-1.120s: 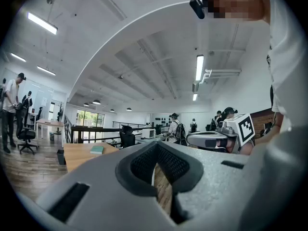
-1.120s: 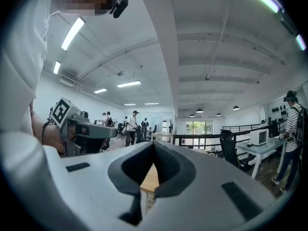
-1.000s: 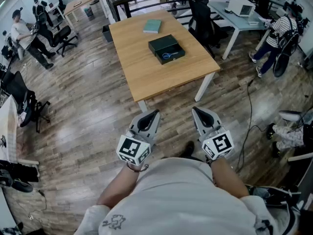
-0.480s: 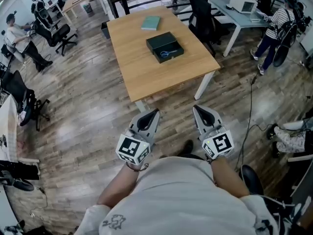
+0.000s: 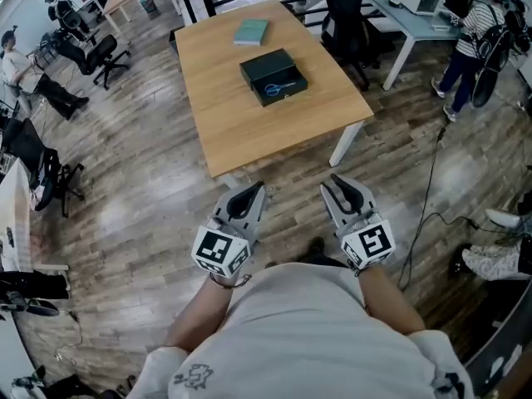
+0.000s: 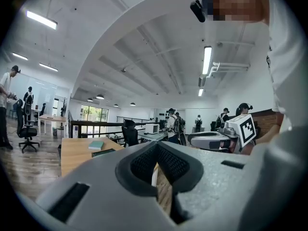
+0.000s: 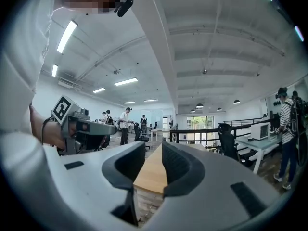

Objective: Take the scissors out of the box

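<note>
A dark green open box (image 5: pixel 273 75) lies on the wooden table (image 5: pixel 249 123) ahead, with blue-handled scissors (image 5: pixel 283 84) inside it. Both grippers hang level over the floor in front of the table's near edge, well short of the box. My left gripper (image 5: pixel 256 188) is shut with nothing in it; in the left gripper view its pads (image 6: pixel 156 148) meet at the tip and the box (image 6: pixel 103 152) shows far off. My right gripper (image 5: pixel 334 181) has just been opening; its jaws (image 7: pixel 154 150) stand apart with only the table's edge seen between them.
A teal book (image 5: pixel 251 32) lies on the table behind the box. Black office chairs (image 5: pixel 345 23) stand at the table's far right, beside a white desk (image 5: pixel 416 11). A cable (image 5: pixel 424 189) runs across the wood floor at right. People stand at both far sides.
The table and box have drawn nearer and lower in the head view as both grippers moved forward. The right gripper's jaws have parted; the left stays shut.
</note>
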`<state>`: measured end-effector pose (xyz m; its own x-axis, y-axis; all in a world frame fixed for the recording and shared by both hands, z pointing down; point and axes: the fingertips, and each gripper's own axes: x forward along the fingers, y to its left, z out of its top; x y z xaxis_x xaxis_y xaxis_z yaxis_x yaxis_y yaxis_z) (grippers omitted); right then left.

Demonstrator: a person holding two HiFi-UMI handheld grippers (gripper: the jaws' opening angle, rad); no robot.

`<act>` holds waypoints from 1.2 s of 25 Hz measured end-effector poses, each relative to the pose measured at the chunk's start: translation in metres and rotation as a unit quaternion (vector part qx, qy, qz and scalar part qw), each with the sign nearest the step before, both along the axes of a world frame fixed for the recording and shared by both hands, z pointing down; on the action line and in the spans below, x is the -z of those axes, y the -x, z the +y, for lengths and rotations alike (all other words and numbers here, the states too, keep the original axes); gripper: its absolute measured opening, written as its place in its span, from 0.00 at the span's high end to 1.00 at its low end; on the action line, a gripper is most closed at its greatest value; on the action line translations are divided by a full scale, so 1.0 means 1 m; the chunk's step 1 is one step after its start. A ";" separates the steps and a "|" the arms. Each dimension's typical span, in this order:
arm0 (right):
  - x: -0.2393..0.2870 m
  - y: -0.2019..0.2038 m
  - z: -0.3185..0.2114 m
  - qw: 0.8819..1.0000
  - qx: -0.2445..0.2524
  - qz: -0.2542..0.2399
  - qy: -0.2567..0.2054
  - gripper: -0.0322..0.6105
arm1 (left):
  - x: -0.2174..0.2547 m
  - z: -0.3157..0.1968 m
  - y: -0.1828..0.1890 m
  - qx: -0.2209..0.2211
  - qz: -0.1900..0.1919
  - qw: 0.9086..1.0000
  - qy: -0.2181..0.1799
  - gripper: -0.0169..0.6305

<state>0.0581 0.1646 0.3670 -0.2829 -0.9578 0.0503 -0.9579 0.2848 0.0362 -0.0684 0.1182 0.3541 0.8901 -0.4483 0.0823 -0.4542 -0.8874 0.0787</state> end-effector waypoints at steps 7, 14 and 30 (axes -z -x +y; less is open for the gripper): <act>-0.015 -0.045 -0.015 0.999 0.028 0.002 0.021 0.72 | -0.008 -0.023 -0.054 0.015 -0.005 1.000 0.008 0.97; -0.020 -0.097 -0.023 0.999 0.032 0.004 0.031 0.72 | -0.012 -0.031 -0.098 0.024 -0.013 1.000 0.007 0.97; -0.025 -0.138 -0.069 0.999 0.020 0.005 0.044 0.72 | -0.021 -0.074 -0.135 0.008 -0.016 1.000 0.016 0.97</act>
